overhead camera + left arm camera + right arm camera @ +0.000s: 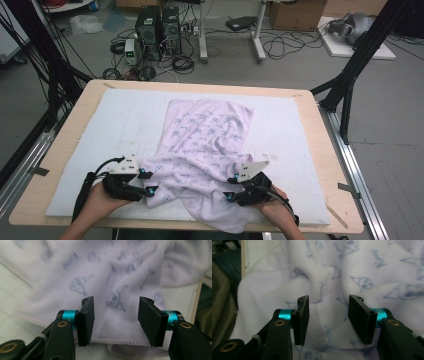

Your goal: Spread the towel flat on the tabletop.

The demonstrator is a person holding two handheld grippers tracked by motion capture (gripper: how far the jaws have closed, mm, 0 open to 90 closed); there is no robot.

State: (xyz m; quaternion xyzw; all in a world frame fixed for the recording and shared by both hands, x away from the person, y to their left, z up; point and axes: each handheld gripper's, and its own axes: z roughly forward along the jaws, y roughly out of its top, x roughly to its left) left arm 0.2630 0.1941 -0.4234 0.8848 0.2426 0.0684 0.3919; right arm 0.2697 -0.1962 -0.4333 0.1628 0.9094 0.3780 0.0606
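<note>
The towel (367,272) bears blue printed script and doodles; none of it is legible.

Towel (202,145), near edge: hung over the bench (320,130) front; lowest part was cut off by the bottom of the high view.
Towel print: blurred in the upper left of the left claw view; motifs there could not be read.
Towel extent: ran past the top and right edges in the right claw view.
Forearms: cut off by the bottom edge of the high view.
Left claw (116,315), body: cut off by the bottom edge of its own view.
Floor clutter beyond bench: too small to identify.
</note>
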